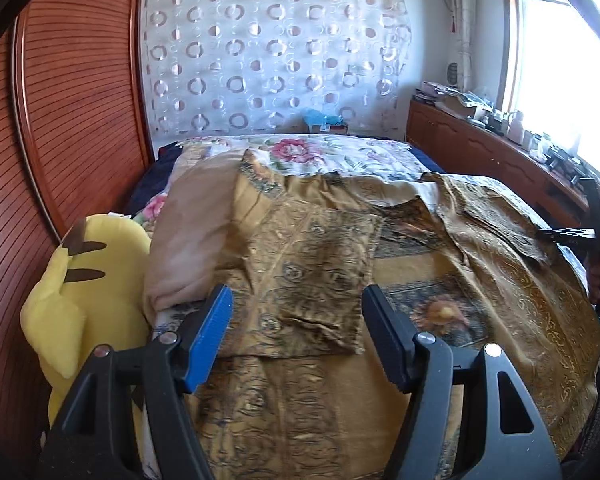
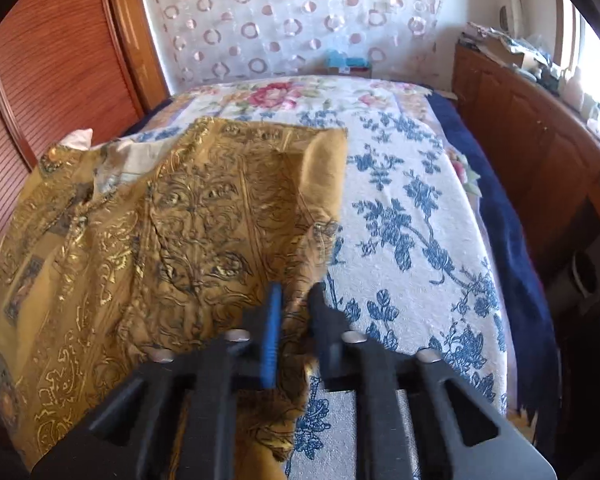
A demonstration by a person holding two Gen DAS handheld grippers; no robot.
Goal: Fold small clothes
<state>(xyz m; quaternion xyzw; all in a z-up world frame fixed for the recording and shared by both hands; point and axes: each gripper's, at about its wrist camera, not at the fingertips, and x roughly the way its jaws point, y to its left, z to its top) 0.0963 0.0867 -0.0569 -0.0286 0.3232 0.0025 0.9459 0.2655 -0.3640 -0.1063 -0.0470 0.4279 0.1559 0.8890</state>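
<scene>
From the left wrist, the left gripper (image 1: 296,312) stands wide with nothing between its fingers, poised over a folded flap of the gold patterned garment (image 1: 320,264) spread across the bed (image 1: 340,152), with a yellow plush toy (image 1: 88,280) at its left. From the right wrist, the right gripper (image 2: 296,312) is pinched narrow, apparently on the garment's edge, though blur hides the contact.

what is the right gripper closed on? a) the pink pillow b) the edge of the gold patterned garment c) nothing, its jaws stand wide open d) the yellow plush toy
b: in the right wrist view the right gripper has its jaws pinched on a fold of the gold patterned garment, lifted off the floral bedspread.
</scene>
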